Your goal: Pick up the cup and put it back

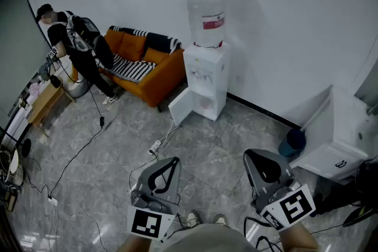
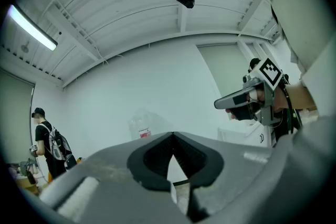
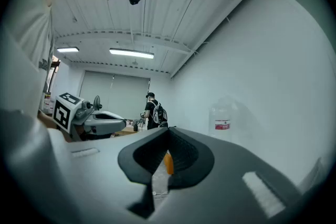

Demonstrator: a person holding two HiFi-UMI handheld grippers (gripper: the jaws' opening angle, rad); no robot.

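The grey stone floor (image 1: 118, 150) gives me the most room, bare straight ahead up to the white wall (image 1: 283, 20); the orange sofa (image 1: 147, 68) closes off the far left corner, and a white cabinet (image 1: 336, 133) crowds my right side, so I judge the clear lane runs down the middle towards the water dispenser (image 1: 207, 79). Its lower door (image 1: 182, 107) hangs open into that lane, an edge I could knock if I swing wide; a person (image 1: 74, 38) stands by the sofa, well apart from me. A dark round tub (image 1: 293, 141) sits just beside the cabinet; I cannot tell whether it is the cup, and I make out no cup for certain anywhere. The likeliest trouble is underfoot: cables (image 1: 82, 150) trail across the floor to a power strip (image 1: 155, 147) near my feet, and a snagged shoe would jerk both hands. My left gripper (image 1: 170, 163) is clenched with nothing in it; my right gripper (image 1: 253, 156) is clenched too, and the orange showing through its gap is only the distant sofa. Both point level, away from the floor; reaching with closed jaws would just shove a cup over, so they need parting first.
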